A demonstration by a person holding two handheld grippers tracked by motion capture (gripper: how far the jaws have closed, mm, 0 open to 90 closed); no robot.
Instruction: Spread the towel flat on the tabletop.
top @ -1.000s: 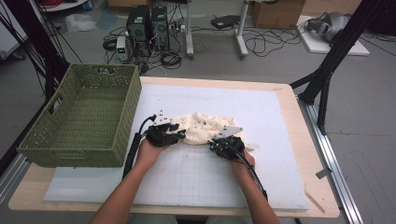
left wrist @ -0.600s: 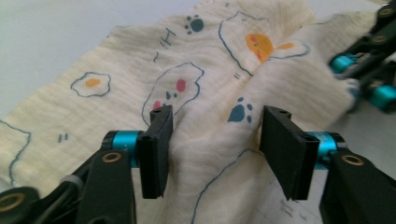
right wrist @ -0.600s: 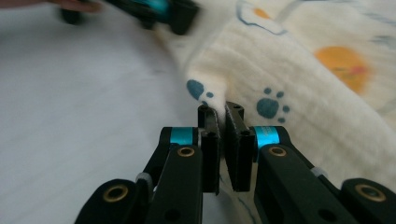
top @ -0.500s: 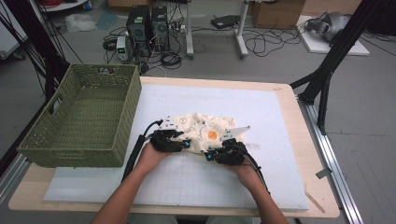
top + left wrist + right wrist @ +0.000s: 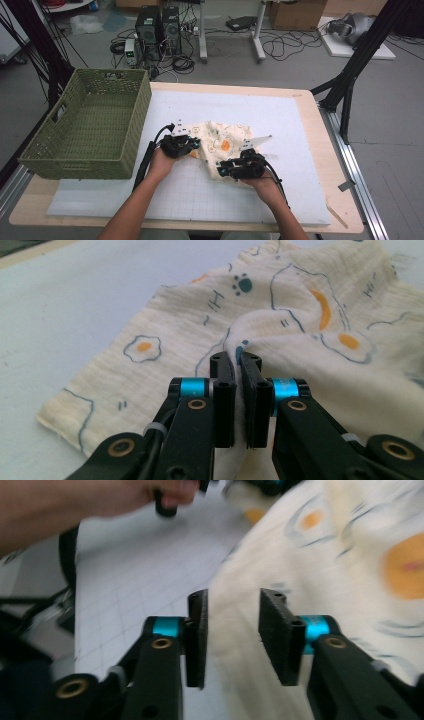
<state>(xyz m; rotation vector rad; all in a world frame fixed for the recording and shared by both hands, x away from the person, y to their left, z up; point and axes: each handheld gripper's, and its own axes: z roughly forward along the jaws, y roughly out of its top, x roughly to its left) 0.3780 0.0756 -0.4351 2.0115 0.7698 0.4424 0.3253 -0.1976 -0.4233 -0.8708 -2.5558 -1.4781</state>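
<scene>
The high view looks forward and down over the whole surface (image 5: pixel 300 115) from the person's side, while each gripper view sits low and close, and all share the egg-print cloth (image 5: pixel 227 140).

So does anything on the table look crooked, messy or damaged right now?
Only the egg-print cloth: it lies crumpled and skewed on the white mat, with a raised fold pinched in the left tongs. The right tongs, just opening, straddle its edge without pressing it. No tears or spills show.

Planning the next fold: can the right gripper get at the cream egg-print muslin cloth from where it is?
Probably yes: the right gripper has open jaws with the cream egg-print muslin cloth already between them, nothing blocking.
</scene>
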